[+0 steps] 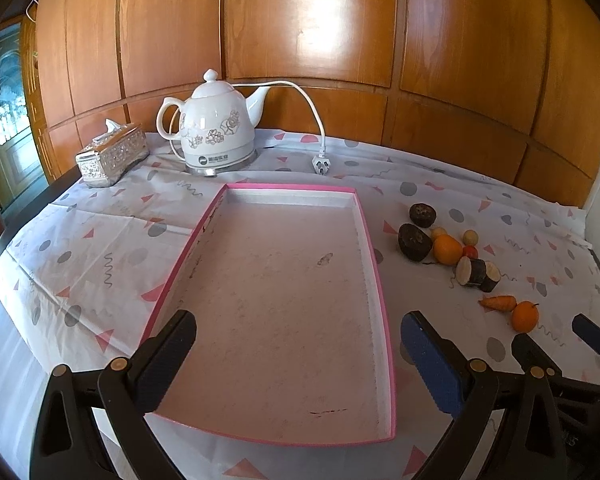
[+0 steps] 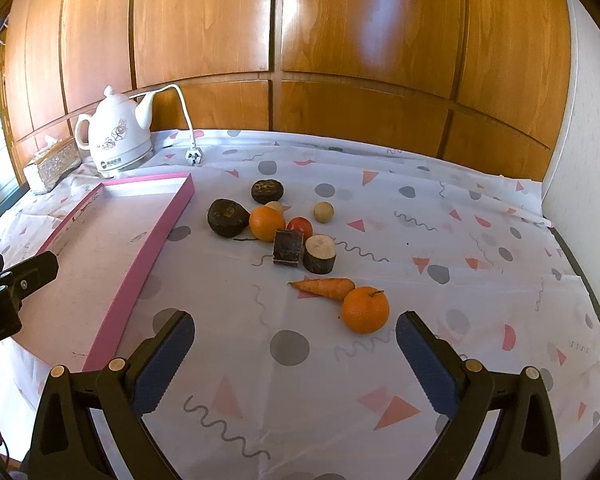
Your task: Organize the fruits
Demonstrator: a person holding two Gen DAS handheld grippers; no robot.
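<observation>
Both claws were held wide open, nothing gripped: L claw point(image 1: 298, 354) over pink tray point(image 1: 385, 292), R claw point(image 2: 294, 354) near an orange point(image 2: 365, 309). Fruits were heaped on counter point(image 2: 440, 360), beside tray.

Tray on the left of the table, fruit cluster to its right.

The tray point(image 2: 162, 224) lies on the tablecloth point(image 2: 420, 280), nothing in it. Behind it stand the kettle point(image 1: 218, 128) and, left of that, the tissue box point(image 1: 112, 154); the plug point(image 1: 320, 166) lies right of the kettle. Right of the tray, the near orange point(image 2: 365, 309) touches the carrot point(image 2: 326, 287); behind them sit two cut log pieces point(image 2: 319, 254), the far orange point(image 2: 266, 223) and more small fruits.
</observation>
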